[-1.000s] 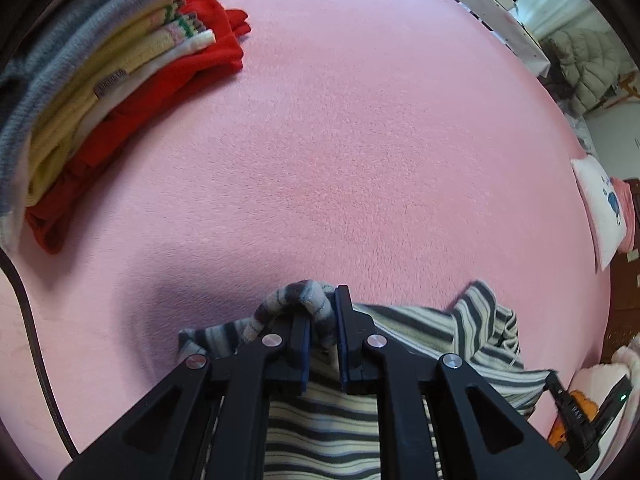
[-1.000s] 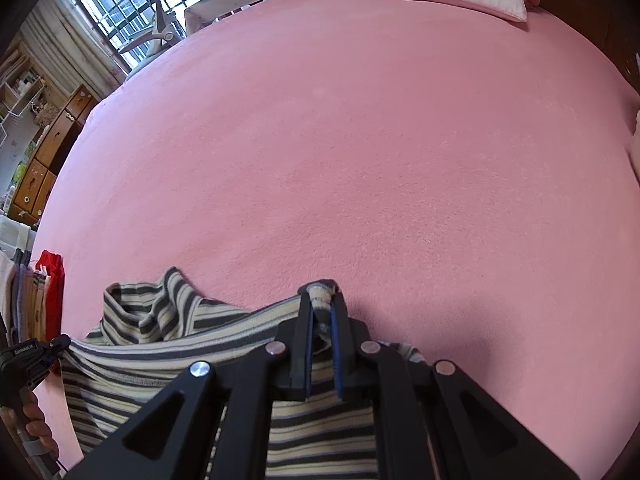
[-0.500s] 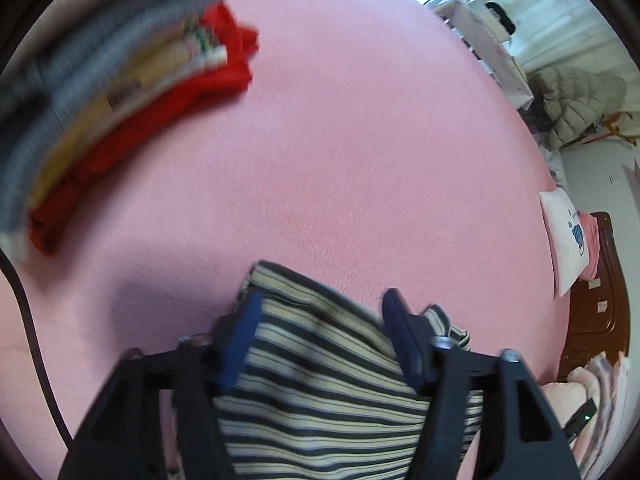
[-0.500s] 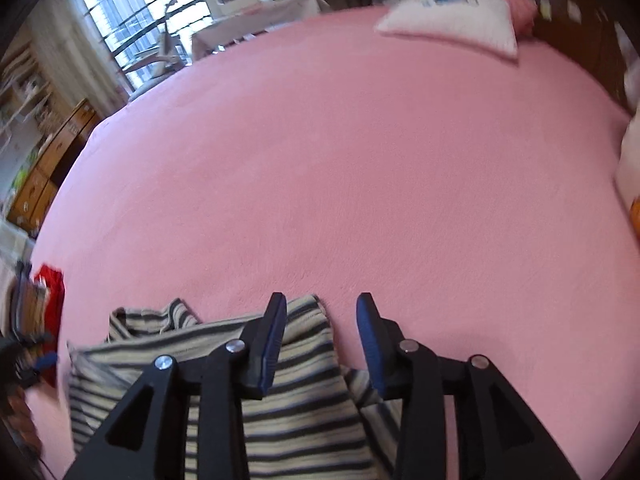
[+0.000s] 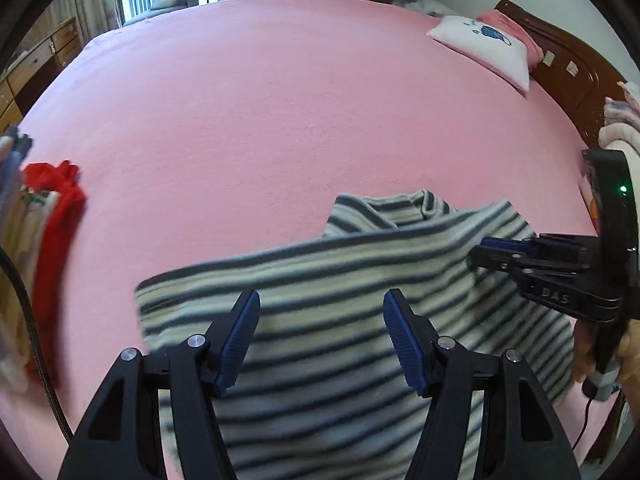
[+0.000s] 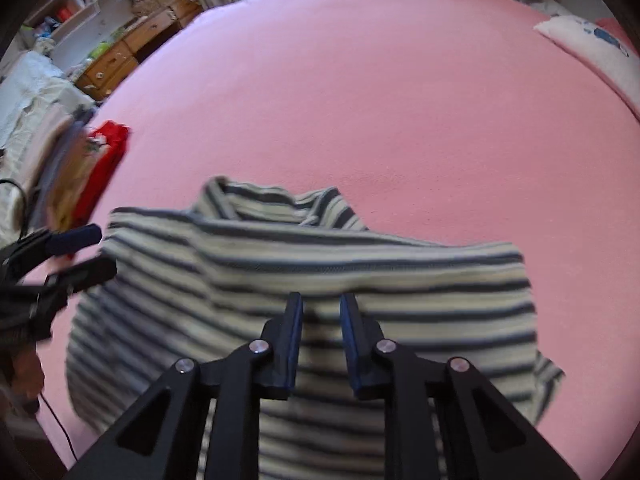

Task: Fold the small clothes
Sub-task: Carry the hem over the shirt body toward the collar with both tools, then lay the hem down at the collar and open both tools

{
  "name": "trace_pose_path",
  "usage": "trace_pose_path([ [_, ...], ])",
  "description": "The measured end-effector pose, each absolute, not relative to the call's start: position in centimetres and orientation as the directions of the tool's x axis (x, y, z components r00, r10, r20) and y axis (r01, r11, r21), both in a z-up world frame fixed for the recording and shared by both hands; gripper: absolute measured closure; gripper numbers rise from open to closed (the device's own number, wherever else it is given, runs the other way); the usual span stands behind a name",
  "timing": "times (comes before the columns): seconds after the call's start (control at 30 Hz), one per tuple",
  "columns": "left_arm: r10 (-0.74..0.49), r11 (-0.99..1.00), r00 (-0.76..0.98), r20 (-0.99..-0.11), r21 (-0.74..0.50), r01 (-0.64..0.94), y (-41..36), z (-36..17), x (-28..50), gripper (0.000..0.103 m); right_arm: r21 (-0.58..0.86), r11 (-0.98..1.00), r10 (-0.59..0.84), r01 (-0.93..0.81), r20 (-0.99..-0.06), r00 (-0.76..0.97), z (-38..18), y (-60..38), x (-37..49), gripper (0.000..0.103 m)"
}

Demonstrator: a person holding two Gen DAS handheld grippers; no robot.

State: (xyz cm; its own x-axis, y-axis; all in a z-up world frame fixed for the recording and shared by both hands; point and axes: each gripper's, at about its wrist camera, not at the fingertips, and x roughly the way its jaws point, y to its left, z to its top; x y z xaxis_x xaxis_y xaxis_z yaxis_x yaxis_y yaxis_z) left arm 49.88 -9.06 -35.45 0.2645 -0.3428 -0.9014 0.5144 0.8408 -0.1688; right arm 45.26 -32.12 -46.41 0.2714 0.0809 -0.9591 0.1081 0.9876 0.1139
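Note:
A small grey-and-cream striped top (image 5: pixel 360 280) lies folded on the pink bed (image 5: pixel 280 100), its collar at the far side; it also shows in the right wrist view (image 6: pixel 320 256). My left gripper (image 5: pixel 321 324) is wide open above the top's near-left part, holding nothing. My right gripper (image 6: pixel 321 316) is open with a narrow gap, above the top's near edge and empty. The right gripper shows at the right of the left wrist view (image 5: pixel 500 252). The left gripper shows at the left of the right wrist view (image 6: pixel 80 252).
A stack of folded clothes with a red garment (image 5: pixel 56 216) lies at the bed's left edge, also in the right wrist view (image 6: pixel 100 160). A white pillow (image 5: pixel 484 48) and wooden headboard (image 5: pixel 568 76) are at the far right. Wooden drawers (image 6: pixel 120 60) stand beyond the bed.
Both grippers let go of the striped top, opened and pulled back. The top now lies flat on the bed. Both views swung round.

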Motion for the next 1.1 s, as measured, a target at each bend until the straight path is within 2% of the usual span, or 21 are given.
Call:
trace_pose_path([
  [0.07, -0.334, 0.857, 0.273, -0.902, -0.171, 0.486, -9.3, -36.4, 51.5, 0.040, 0.093, 0.982, 0.045, 0.167, -0.961, 0.273, -47.2, -33.6, 45.9, 0.085],
  [0.23, -0.227, 0.908, 0.297, -0.927, -0.091, 0.410, -8.2, -38.7, 54.4, 0.040, 0.025, 0.952, -0.061, 0.305, -0.961, 0.270, -48.1, -39.7, 45.7, 0.085],
  [0.3, -0.185, 0.922, 0.309, -0.933, -0.055, 0.384, -7.1, -39.3, 55.1, 0.040, 0.015, 0.939, -0.081, 0.344, -0.962, 0.261, -48.0, -42.1, 45.1, 0.089],
  [0.33, -0.171, 0.927, 0.314, -0.934, -0.045, 0.371, -6.4, -39.4, 55.4, 0.040, 0.021, 0.933, -0.079, 0.358, -0.961, 0.264, -47.7, -43.1, 44.8, 0.097],
  [0.43, -0.130, 0.949, 0.338, -0.932, -0.018, 0.315, -4.5, -39.6, 56.4, 0.039, -0.022, 0.926, -0.134, 0.377, -0.952, 0.275, -46.7, -44.8, 43.8, 0.097],
  [0.53, -0.113, 0.963, 0.338, -0.934, -0.020, 0.267, -3.0, -39.0, 57.1, 0.041, -0.035, 0.921, -0.151, 0.389, -0.950, 0.272, -45.6, -45.9, 42.7, 0.097],
  [0.63, -0.116, 0.959, 0.352, -0.929, -0.013, 0.283, -2.2, -36.3, 56.0, 0.041, -0.013, 0.927, -0.131, 0.375, -0.948, 0.289, -43.9, -45.5, 41.5, 0.097],
  [0.67, -0.126, 0.954, 0.361, -0.924, -0.013, 0.300, -2.0, -35.3, 55.3, 0.041, 0.005, 0.931, -0.113, 0.364, -0.946, 0.303, -43.0, -45.0, 40.9, 0.093],
  [0.73, -0.125, 0.943, 0.389, -0.913, 0.012, 0.333, -1.5, -33.1, 53.2, 0.041, 0.032, 0.943, -0.083, 0.331, -0.941, 0.328, -41.1, -43.8, 39.3, 0.093],
  [0.77, -0.134, 0.935, 0.408, -0.903, 0.021, 0.353, -1.0, -31.6, 51.4, 0.038, 0.043, 0.951, -0.068, 0.306, -0.937, 0.342, -40.0, -42.9, 38.1, 0.092],
  [0.8, -0.146, 0.930, 0.423, -0.894, 0.021, 0.367, -0.3, -30.4, 49.6, 0.032, 0.051, 0.958, -0.053, 0.283, -0.936, 0.349, -39.0, -42.1, 36.7, 0.090],
  [0.87, -0.158, 0.928, 0.436, -0.886, 0.018, 0.373, 1.0, -29.1, 46.2, 0.026, 0.059, 0.964, -0.036, 0.258, -0.937, 0.348, -37.5, -41.1, 33.8, 0.071],
  [0.93, -0.158, 0.928, 0.418, -0.895, 0.010, 0.372, 2.5, -28.1, 42.9, 0.026, 0.066, 0.966, -0.025, 0.251, -0.939, 0.343, -36.9, -40.8, 30.2, 0.062],
  [1.1, -0.150, 0.941, 0.350, -0.925, -0.025, 0.337, 7.0, -29.6, 35.4, 0.026, 0.086, 0.972, 0.022, 0.220, -0.960, 0.281, -37.2, -40.4, 21.2, 0.061],
])
